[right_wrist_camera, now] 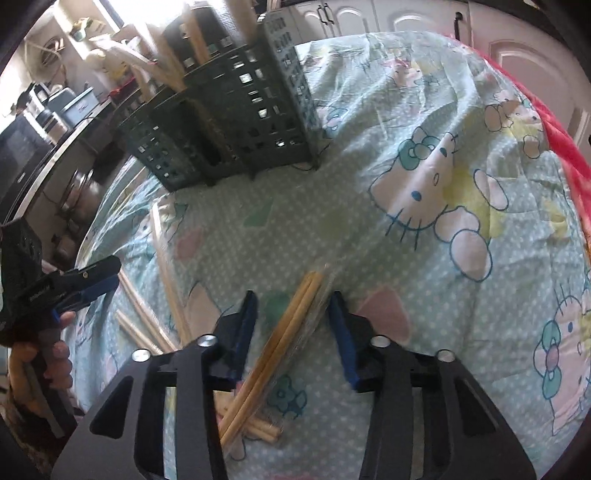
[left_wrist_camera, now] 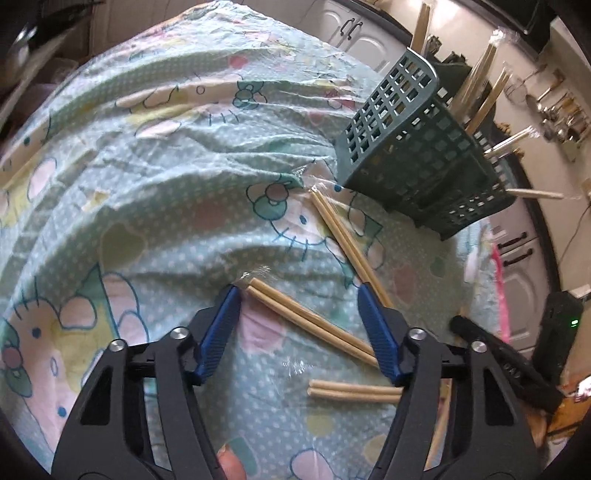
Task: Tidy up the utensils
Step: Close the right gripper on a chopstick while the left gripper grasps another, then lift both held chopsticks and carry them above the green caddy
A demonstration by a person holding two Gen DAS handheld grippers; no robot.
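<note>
Several wrapped pairs of wooden chopsticks lie on a cartoon-print cloth. My left gripper [left_wrist_camera: 297,291] is open, its blue fingers astride one pair [left_wrist_camera: 314,323] lying across the gap. Another pair [left_wrist_camera: 349,243] lies toward the green lattice utensil basket [left_wrist_camera: 417,147], a third [left_wrist_camera: 354,391] near the right finger. The basket holds several chopsticks upright. My right gripper [right_wrist_camera: 293,299] is open, astride a wrapped pair [right_wrist_camera: 280,343] on the cloth. The basket [right_wrist_camera: 229,110] stands ahead of it. The left gripper [right_wrist_camera: 85,284] shows at the left edge of the right wrist view.
More pairs lie at the left of the right wrist view [right_wrist_camera: 162,258] and under the right gripper [right_wrist_camera: 258,428]. A red cloth [right_wrist_camera: 561,140] edges the table on the right. Kitchen cabinets [left_wrist_camera: 354,29] and hanging utensils [left_wrist_camera: 554,110] are behind.
</note>
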